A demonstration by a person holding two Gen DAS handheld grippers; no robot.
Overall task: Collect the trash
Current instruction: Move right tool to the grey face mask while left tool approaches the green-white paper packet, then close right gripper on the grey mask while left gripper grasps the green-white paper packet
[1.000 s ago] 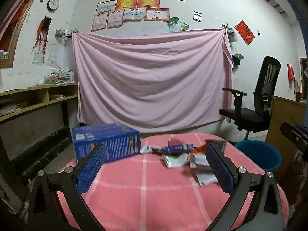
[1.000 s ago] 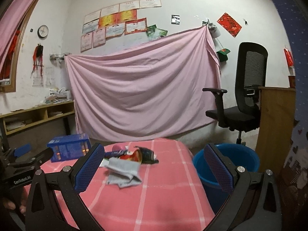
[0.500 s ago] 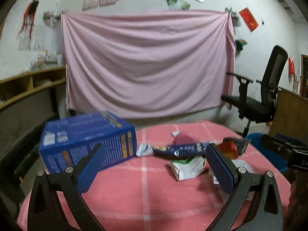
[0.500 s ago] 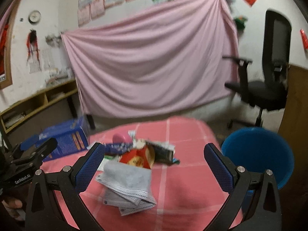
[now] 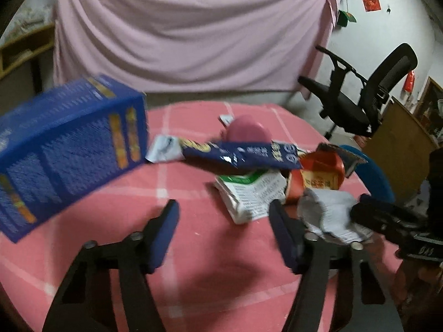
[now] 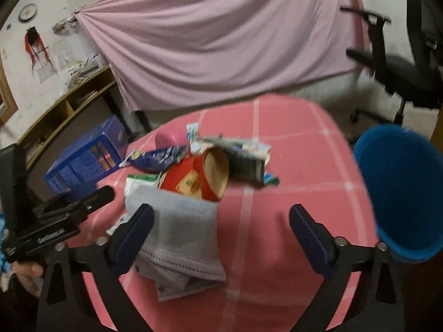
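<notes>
While both views are pretty smeared with motion blur, you can still see the trash heaped near the middle of the pink checked table (image 5: pixel 116 229), toward its far edge. The left gripper (image 5: pixel 224 235) hovers over bare cloth at the near edge, fingers spread wide with nothing between them. The right gripper (image 6: pixel 221 232) is also wide open and empty, its left finger (image 6: pixel 133 235) lying over the grey face mask (image 6: pixel 182 229), though I can't tell if it's actually touching.

Behind the mask is a red cup (image 6: pixel 199 177) tipped on its side, mouth facing the right wrist camera. A dark blue snack wrapper (image 5: pixel 243 155) lies across the pile, with a white and green carton (image 5: pixel 249 193) partly tucked under it. A pink round thing (image 5: pixel 246 130) sits behind, mostly hidden, so I can't say what it is. There's a dark packet (image 6: pixel 246 166) beside the cup, print unreadable.

The blue box (image 5: pixel 66 149) stands at the table's left edge, cut off by the frame and too blurred to read. The blue bucket (image 6: pixel 401 191) sits off the table's right edge, its bottom hidden.
</notes>
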